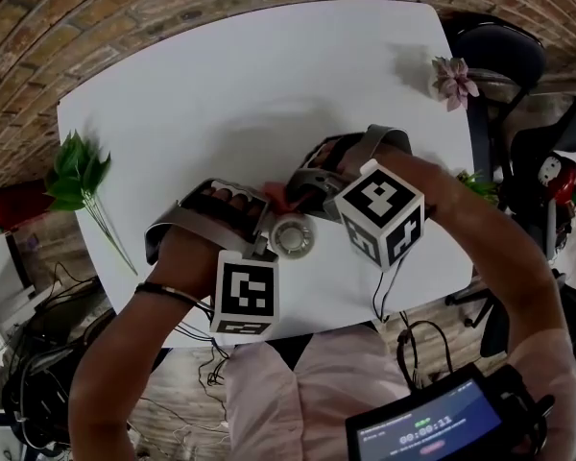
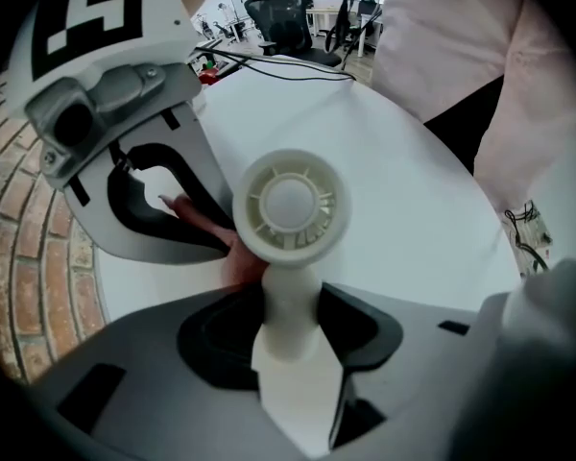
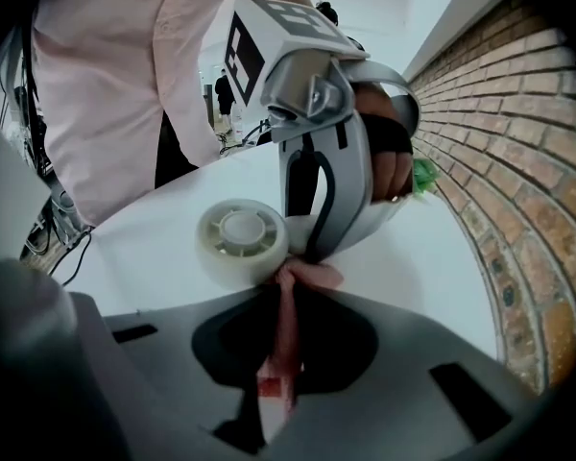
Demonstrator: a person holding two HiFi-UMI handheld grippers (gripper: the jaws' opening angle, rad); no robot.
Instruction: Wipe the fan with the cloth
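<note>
Holding the small round white plastic fan (image 2: 290, 205) by its stick handle with the left gripper (image 2: 290, 332). Jaws about halfway apart, one black pad pressed on each side of the handle. Round fan head just past the tips of that gripper, ribbed face showing. Pointing the left gripper down at the white table (image 1: 221, 84). Cannot tell whether the fan sits on the table or hangs just over it. Pinching the thin pink-red cloth (image 3: 280, 327) with the right gripper (image 3: 283, 342), jaws closed all the way on it, only a narrow strip of cloth between them. Coming in with the right gripper at a slant, tips very close to the tips of the left gripper. Bunched end of the cloth poking out just past the right gripper's tips and touching the side of the fan head, near where the head meets the handle. Black-and-white marker cube (image 1: 245, 291) on the back end of each gripper, nearer the person than the jaws. Bunch of green leaves (image 1: 77, 173) on thin stems lying on the table, well off to the outer side of the left gripper. Small pink flower (image 1: 454, 80) near the table's far corner, well past the right gripper. Red-brown brick wall (image 3: 528, 161) beyond the table, on the far side of both grippers.
</note>
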